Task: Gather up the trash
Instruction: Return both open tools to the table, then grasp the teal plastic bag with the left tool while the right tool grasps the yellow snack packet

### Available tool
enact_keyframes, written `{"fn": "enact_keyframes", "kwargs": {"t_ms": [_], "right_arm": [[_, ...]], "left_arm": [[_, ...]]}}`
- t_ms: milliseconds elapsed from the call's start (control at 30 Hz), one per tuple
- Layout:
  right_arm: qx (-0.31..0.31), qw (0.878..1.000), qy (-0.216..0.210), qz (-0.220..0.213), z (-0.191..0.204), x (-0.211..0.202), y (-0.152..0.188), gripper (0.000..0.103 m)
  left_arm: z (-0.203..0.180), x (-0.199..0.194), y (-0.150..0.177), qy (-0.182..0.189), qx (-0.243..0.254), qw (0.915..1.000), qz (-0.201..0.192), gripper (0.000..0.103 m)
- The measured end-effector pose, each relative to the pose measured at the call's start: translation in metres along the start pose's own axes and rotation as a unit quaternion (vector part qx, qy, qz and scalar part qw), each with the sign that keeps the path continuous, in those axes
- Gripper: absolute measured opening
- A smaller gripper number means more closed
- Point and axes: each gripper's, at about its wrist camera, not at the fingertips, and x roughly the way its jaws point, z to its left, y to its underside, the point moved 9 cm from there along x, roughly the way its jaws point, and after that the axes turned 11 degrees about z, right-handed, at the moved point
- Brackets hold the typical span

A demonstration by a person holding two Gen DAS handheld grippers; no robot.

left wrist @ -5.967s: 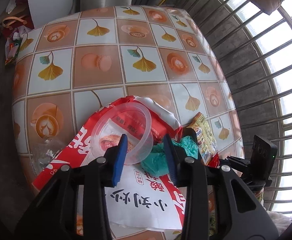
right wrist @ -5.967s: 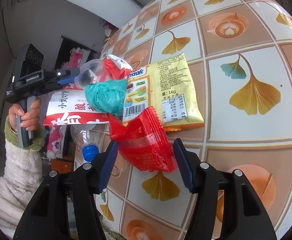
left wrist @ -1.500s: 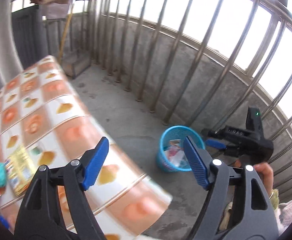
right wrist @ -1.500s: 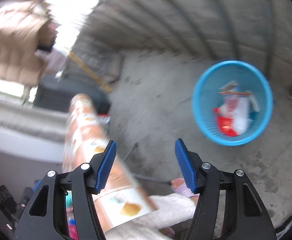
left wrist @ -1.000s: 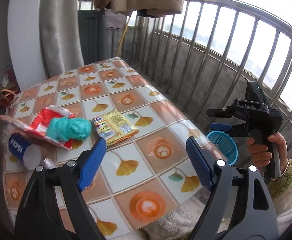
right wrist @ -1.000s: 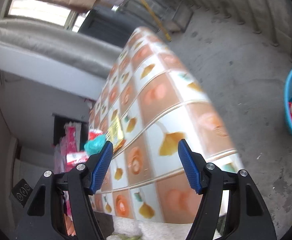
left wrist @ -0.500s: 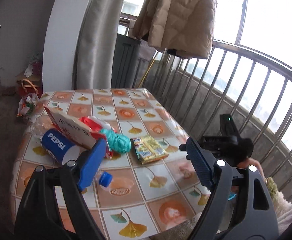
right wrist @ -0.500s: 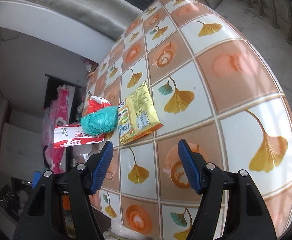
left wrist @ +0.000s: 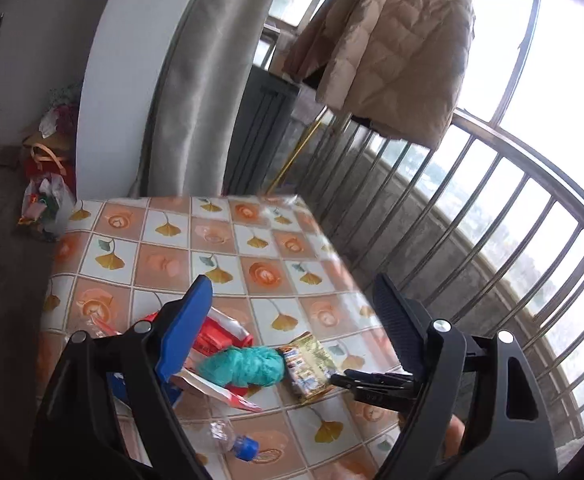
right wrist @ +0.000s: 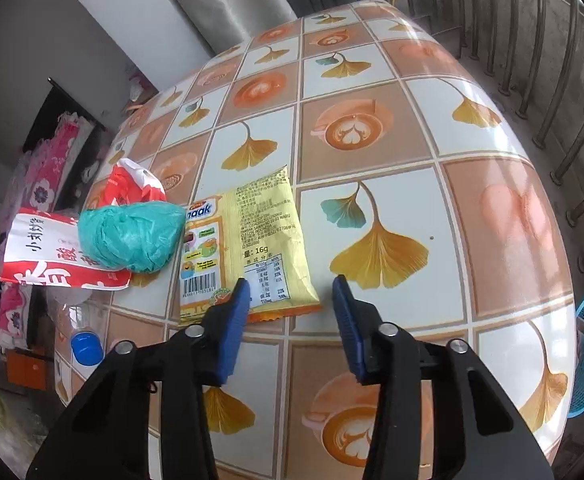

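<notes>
**Pinch the yellow packet by its near edge**

Right gripper (right wrist: 289,294) has just been closing, jaws narrowed astride the packet (right wrist: 251,240) flat on the table (right wrist: 412,120), nothing pinched yet. Lower, nip firmly, lift clear. Left gripper (left wrist: 292,316) hangs wide, empty

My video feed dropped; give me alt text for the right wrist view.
The right gripper, jaws just narrowed and not yet gripping, straddles the near edge of a yellow snack packet on the tablecloth. A teal bag lies beside it.
</notes>
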Motion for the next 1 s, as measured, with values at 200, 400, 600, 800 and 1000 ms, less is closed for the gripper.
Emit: {"fn": "enact_keyframes", "kwargs": {"t_ms": [200, 400, 600, 800, 1000], "right_arm": [[-0.024, 0.999, 0.029, -0.005, -0.001, 0.002, 0.003, 0.013], [-0.01, 0.999, 0.05, -0.007, -0.024, -0.006, 0.009, 0.005], [0.016, 1.0, 0.023, -0.005, -0.043, -0.017, 0.019, 0.005], [0.058, 0.993, -0.103, 0.011, -0.038, -0.018, 0.016, 0.006], [0.085, 0.979, -0.181, 0.041, -0.019, -0.009, 0.005, 0.035]], "left_arm": [[0.015, 0.072, -0.014, -0.103, 0.085, 0.9832, 0.124, 0.078], [0.017, 0.141, 0.025, -0.106, 0.154, 0.9445, 0.27, 0.078], [0.006, 0.173, 0.056, -0.111, 0.301, 0.8789, 0.353, 0.078], [0.013, 0.193, 0.089, -0.101, 0.358, 0.8185, 0.438, 0.078], [0.02, 0.213, 0.108, -0.105, 0.356, 0.7962, 0.478, 0.077]]}}
